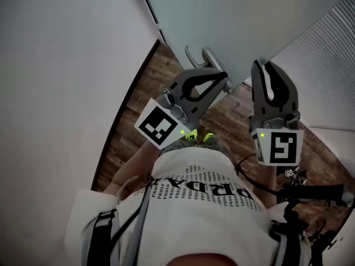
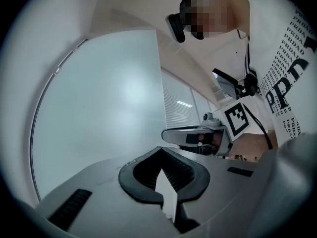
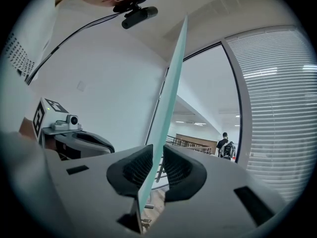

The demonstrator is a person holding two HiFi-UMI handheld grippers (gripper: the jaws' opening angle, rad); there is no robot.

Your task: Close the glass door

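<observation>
The frosted glass door [image 1: 238,21] stands ajar ahead of me, with a metal lever handle [image 1: 198,57] on its near face. My left gripper [image 1: 223,83] is at the door's face just below the handle. Its fingertips meet, and in the left gripper view the gripper [image 2: 161,150] faces the pale pane [image 2: 99,108]. My right gripper [image 1: 263,65] is at the door's free edge. In the right gripper view the greenish glass edge [image 3: 171,83] runs between the jaws of that gripper [image 3: 154,150], with both pads against it.
A white wall [image 1: 66,65] rises close on the left above wooden floor [image 1: 144,93]. Slatted blinds [image 1: 327,37] cover the right side. Through the opening I see a railing and a distant person [image 3: 224,143]. My white shirt [image 1: 205,204] fills the lower head view.
</observation>
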